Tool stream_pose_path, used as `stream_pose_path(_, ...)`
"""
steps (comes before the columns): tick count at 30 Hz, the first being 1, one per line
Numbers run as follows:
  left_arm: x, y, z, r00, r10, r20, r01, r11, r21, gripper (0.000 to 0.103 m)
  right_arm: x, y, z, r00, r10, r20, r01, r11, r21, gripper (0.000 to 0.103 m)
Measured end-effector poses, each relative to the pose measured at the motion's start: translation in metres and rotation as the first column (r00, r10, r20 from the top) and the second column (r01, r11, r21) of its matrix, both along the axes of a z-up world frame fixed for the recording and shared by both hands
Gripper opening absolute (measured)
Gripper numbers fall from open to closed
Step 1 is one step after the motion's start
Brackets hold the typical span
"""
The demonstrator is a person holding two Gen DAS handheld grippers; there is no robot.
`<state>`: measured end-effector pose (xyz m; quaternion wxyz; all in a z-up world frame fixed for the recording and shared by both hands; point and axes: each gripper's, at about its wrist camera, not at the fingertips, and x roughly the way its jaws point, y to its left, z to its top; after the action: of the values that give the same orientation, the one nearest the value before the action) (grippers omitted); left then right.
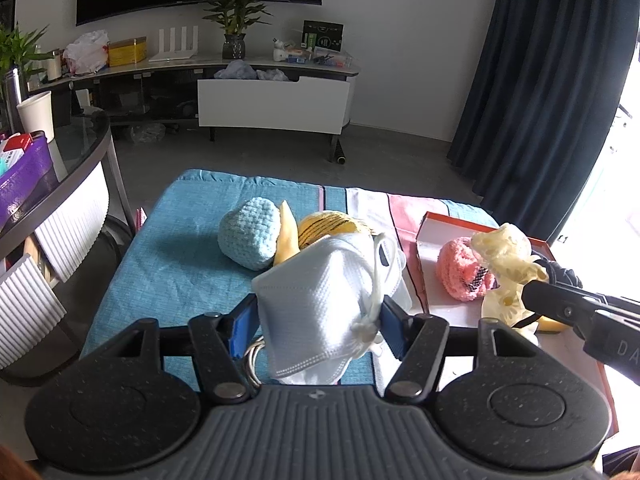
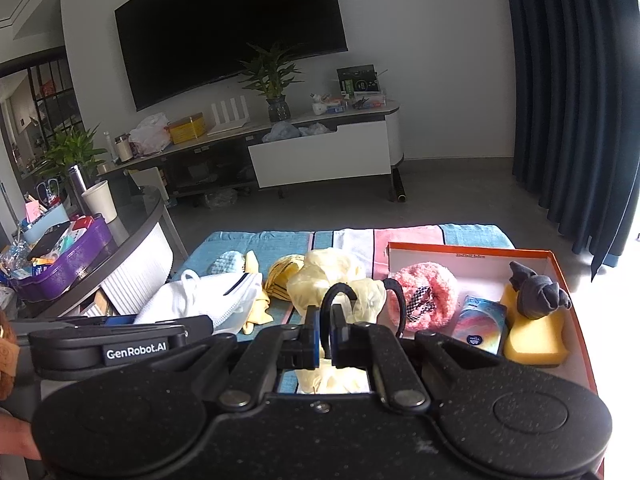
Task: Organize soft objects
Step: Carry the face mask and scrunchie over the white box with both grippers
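Over the near edge of the striped cloth (image 1: 168, 248) the left gripper (image 1: 318, 316) holds a white face mask (image 1: 320, 300), its jaws set fairly wide and pressed against the mask's two sides. Beyond the mask, nearer the cloth's far edge, lie a light blue knitted pouch (image 1: 248, 238) and a yellow striped soft toy (image 1: 326, 226), close together. At the right edge stands an orange-rimmed box (image 2: 576, 312). Just beside its left wall, the right gripper (image 2: 326, 332) has its jaws nearly closed on a thin black strap with a pale yellow crumpled fabric (image 2: 332, 276) hanging at it. Inside the box rest a pink fluffy item (image 2: 428, 292), a colourful packet (image 2: 482, 322), a yellow sponge (image 2: 536, 336) and, on the sponge, a dark knotted sock (image 2: 536, 292).
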<state>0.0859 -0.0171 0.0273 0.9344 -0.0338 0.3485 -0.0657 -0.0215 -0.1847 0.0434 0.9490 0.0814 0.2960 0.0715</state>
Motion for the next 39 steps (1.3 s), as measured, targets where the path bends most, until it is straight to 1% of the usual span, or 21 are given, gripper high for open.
stream_pose_path(13,-0.004,-0.013,0.0,0.999,-0.033,0.002,0.033,0.999,-0.009,0.064,-0.007,-0.017,0.001,0.999,-0.041,0.001,0.041,0.999,0.002,0.006)
stream_pose_path(39,-0.005,-0.058,0.002,0.989,-0.148,0.01,0.148,0.989,-0.006,0.064,-0.025,-0.062,0.003,0.988,-0.157,0.008,0.157,0.988,0.003,0.006)
